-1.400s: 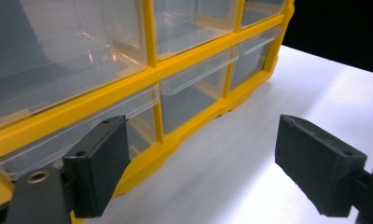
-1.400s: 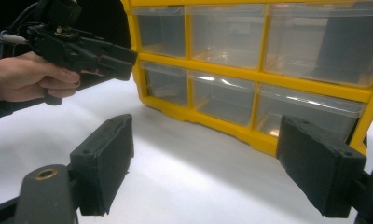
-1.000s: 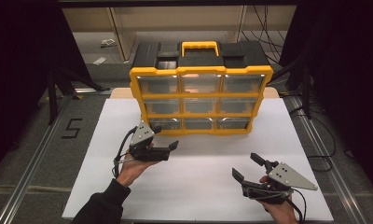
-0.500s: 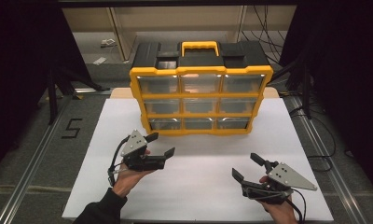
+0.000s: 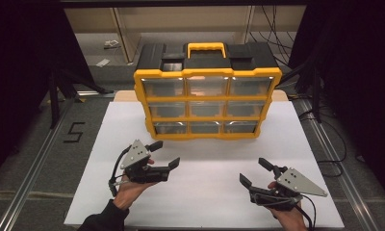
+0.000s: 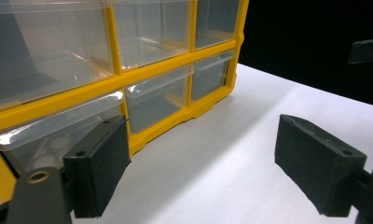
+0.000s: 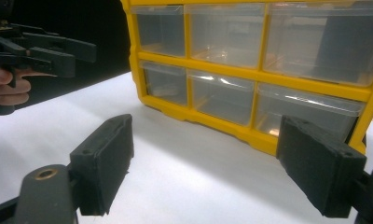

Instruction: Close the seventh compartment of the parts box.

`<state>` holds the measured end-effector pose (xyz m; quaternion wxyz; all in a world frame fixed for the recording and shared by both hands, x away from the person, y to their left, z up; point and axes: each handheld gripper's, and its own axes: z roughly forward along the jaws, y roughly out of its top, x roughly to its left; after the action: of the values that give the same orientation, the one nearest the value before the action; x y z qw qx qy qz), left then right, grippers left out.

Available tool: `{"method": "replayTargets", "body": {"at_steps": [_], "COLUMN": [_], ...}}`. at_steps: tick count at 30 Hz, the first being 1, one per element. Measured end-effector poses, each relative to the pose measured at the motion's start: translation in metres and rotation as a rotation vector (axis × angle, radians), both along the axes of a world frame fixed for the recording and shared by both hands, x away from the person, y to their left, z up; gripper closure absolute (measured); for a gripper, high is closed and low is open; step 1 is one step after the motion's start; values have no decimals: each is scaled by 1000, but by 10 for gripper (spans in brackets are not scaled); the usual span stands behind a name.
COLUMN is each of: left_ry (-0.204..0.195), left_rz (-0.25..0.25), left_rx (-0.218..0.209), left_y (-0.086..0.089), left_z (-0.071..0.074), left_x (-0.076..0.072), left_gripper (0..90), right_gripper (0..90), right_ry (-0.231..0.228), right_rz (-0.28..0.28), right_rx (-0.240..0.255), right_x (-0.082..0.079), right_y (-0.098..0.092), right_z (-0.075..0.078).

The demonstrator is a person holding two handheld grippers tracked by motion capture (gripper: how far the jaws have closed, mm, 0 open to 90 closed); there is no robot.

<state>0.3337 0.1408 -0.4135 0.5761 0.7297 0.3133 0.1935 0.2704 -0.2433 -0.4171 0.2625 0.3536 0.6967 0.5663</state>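
A yellow and black drawer cabinet (image 5: 207, 103) with a carry handle and three rows of clear drawers stands at the back of the white sheet (image 5: 205, 192). All its drawers are pushed in. My left gripper (image 5: 166, 153) is held open in front of the cabinet's lower left corner, apart from it, with nothing between its fingers. My right gripper (image 5: 252, 170) hovers open and empty near the front right. In the left gripper view, my left gripper (image 6: 208, 163) faces the cabinet's (image 6: 128, 79) bottom row. The bottom-left drawer (image 6: 49, 144) holds small pale round pieces. In the right gripper view, my right gripper (image 7: 205, 163) looks at the cabinet (image 7: 254, 79), with the left gripper (image 7: 58, 51) far off.
Grey floor-like matting and metal rails (image 5: 32, 173) flank the white sheet. A black "5" mark (image 5: 74, 132) lies at the left. Cables (image 5: 320, 115) trail at the right, and a shelf unit (image 5: 128, 38) stands behind the cabinet.
My left gripper has drawn back from the cabinet toward the near edge of the sheet, still open. The right gripper and the cabinet have not moved.
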Motion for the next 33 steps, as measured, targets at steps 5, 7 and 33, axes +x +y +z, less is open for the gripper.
{"method": "replayTargets", "body": {"at_steps": [5,7,33], "left_ry": [-2,-5,-24], "left_rz": [-4,-4,-12], "left_rx": [1,8,-6], "left_y": [0,0,3], "left_z": [-1,-2,-5], "left_x": [-4,-5,-24], "left_gripper": [175,175,175], "right_gripper": [199,199,199], "right_ry": [0,1,-1], "right_rz": [1,1,0], "right_rx": [2,2,1], "right_x": [0,0,-1], "right_y": [0,0,0], "right_z": [0,0,0]}}
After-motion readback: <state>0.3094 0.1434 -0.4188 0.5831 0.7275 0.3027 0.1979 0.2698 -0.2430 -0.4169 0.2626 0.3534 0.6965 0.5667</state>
